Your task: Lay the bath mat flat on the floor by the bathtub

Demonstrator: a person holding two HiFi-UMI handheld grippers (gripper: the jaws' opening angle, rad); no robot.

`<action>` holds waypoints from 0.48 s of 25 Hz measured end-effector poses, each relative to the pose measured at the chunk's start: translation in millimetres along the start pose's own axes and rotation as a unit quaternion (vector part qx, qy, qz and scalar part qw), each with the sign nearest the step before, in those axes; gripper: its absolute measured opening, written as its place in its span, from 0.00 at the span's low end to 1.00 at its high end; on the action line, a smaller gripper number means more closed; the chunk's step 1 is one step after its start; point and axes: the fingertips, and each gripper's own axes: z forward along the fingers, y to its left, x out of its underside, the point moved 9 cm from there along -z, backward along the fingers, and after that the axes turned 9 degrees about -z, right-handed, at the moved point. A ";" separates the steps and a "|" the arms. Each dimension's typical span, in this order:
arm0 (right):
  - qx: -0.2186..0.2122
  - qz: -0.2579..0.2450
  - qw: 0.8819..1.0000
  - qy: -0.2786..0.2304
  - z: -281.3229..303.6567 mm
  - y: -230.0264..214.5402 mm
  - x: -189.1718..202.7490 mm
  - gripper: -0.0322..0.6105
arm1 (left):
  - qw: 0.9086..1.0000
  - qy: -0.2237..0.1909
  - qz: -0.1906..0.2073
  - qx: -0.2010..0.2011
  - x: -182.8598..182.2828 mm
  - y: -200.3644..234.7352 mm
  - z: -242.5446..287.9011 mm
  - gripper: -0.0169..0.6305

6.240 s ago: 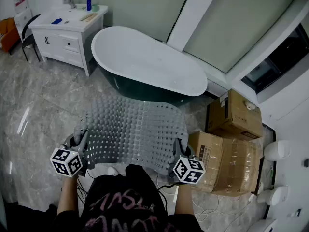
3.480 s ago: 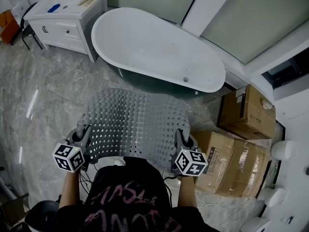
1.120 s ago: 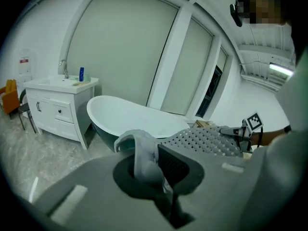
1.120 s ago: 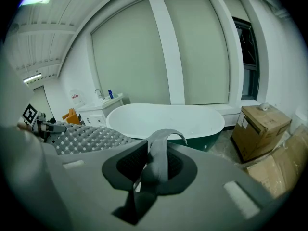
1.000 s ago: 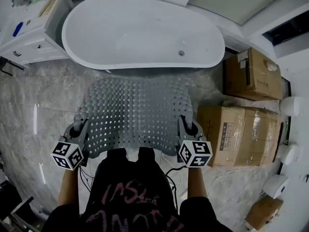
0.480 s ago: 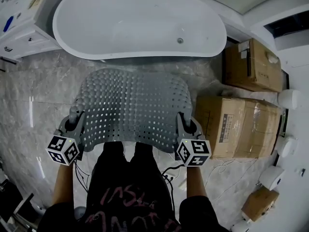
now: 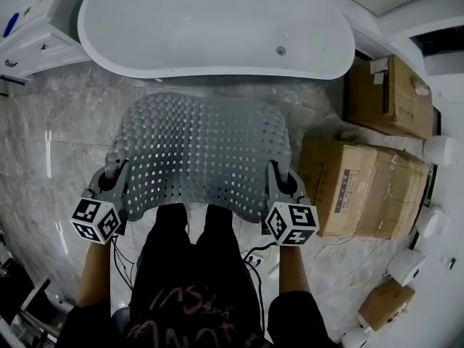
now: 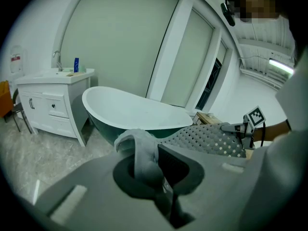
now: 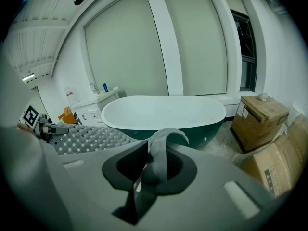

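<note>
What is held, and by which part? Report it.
The mat is held by two corners: the left gripper is shut on its near left corner, the right gripper on its near right corner.

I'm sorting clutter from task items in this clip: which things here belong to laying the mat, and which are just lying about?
Part of the job: bath mat, gripped by the left gripper and right gripper; bathtub; floor.
Lying about: cardboard boxes; vanity cabinet.
</note>
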 end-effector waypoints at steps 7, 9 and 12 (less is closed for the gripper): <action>-0.006 0.007 1.000 0.007 17.0 0.9 9.6 0.16 | 1.000 0.008 0.006 -0.005 3.5 8.5 13.9 0.06; -0.006 0.009 1.000 0.008 21.3 1.5 12.7 0.16 | 1.000 0.008 0.008 -0.004 5.6 10.9 17.4 0.06; -0.005 0.017 1.000 0.011 27.0 1.5 16.1 0.16 | 1.000 0.010 0.006 -0.003 8.9 14.3 23.3 0.06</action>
